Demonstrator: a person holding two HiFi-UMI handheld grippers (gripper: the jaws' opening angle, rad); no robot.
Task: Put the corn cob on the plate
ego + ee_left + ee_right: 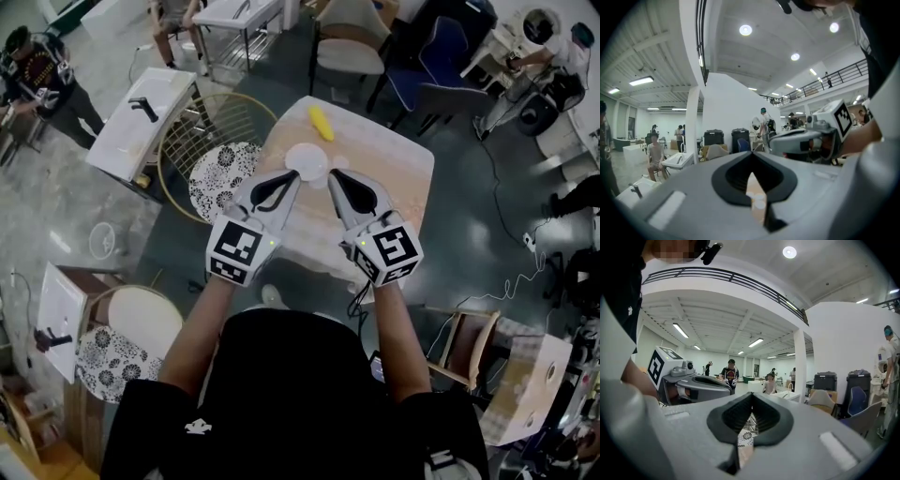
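Note:
A yellow corn cob (321,122) lies near the far edge of the light wooden table (403,173). A white plate (307,160) sits nearer, in the middle of the table. My left gripper (297,175) and right gripper (331,174) are held side by side above the near half of the table, their tips just short of the plate. Both point level toward the far side. Each one's jaws meet at the tips with nothing between them, as the left gripper (751,153) and the right gripper (751,394) show in their own views. The corn cob is hidden in both gripper views.
A wire chair with a patterned cushion (223,174) stands left of the table. White basin stands (141,120) are further left. A cream chair (349,49) and a blue chair (441,56) stand behind the table. A wooden chair (469,342) is at the near right. People stand around the hall.

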